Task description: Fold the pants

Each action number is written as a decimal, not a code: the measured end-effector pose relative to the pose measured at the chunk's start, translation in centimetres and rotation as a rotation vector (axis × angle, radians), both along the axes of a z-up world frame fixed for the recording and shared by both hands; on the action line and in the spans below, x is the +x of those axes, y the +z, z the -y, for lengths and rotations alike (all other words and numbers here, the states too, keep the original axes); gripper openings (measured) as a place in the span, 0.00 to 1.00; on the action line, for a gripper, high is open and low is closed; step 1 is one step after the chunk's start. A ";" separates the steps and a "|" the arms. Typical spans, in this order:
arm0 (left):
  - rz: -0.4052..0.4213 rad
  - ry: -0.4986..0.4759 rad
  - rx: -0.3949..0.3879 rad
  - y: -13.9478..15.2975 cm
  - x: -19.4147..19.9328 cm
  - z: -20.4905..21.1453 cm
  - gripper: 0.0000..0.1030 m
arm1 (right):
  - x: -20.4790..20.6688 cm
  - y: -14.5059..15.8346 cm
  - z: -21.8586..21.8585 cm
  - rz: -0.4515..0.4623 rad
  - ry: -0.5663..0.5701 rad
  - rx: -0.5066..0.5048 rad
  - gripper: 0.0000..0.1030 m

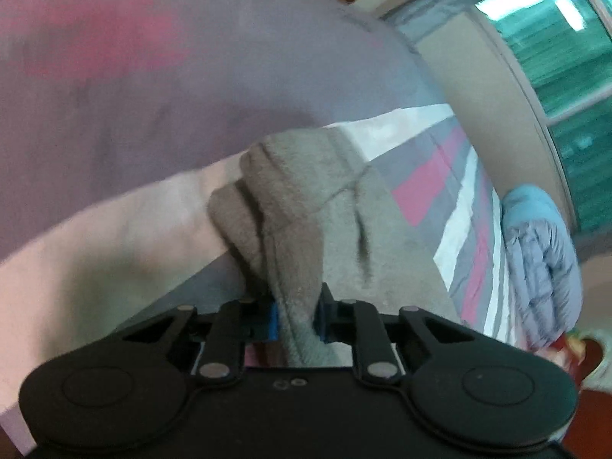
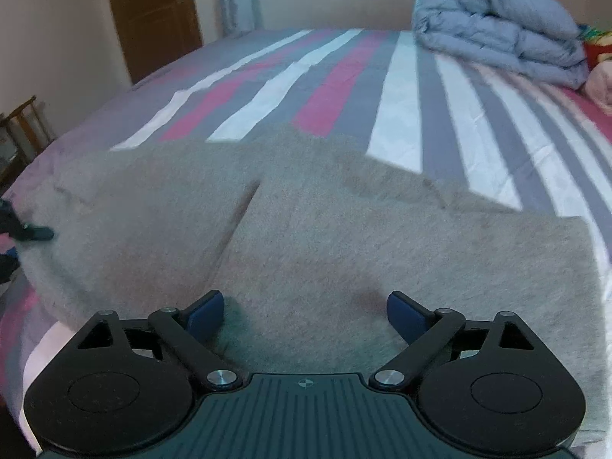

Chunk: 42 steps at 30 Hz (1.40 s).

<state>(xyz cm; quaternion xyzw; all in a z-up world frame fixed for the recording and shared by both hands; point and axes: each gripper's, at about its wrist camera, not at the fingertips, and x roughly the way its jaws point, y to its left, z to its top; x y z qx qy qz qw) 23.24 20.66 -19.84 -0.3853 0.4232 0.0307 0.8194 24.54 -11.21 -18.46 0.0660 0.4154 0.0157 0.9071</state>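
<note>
Left claw (image 1: 296, 315) clamped on a bunched fold of grey pants (image 1: 302, 206), blue pads (image 1: 272, 321) pinching the fabric at both sides. Pants rise from the claw in thick folds, lifted off the bed (image 1: 432, 187). Striped sheet of grey, white and pink shows right of the pants. Folded blue-grey duvet (image 1: 539, 260) at far right. View heavily motion-blurred; green window (image 1: 566, 57) at upper right.
</note>
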 end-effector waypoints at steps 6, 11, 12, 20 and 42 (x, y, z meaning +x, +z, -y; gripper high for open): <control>0.148 -0.095 0.109 5.2 0.2 3.3 0.06 | -0.8 -1.3 -1.9 0.005 0.061 -0.159 0.90; 0.311 -0.280 0.233 10.5 -0.9 9.2 0.03 | -0.1 -0.7 -0.9 -0.028 0.069 -0.058 0.90; 0.334 -0.324 0.248 11.2 -0.9 10.7 0.03 | -0.3 -0.4 -0.5 -0.019 0.061 -0.023 0.90; 0.431 -0.641 0.287 12.4 -3.3 23.7 0.03 | -2.5 2.2 5.9 -0.015 -0.023 0.114 0.90; 0.230 -0.862 0.382 7.2 -5.4 30.5 0.21 | -5.8 3.7 20.1 -0.078 -0.223 0.489 0.91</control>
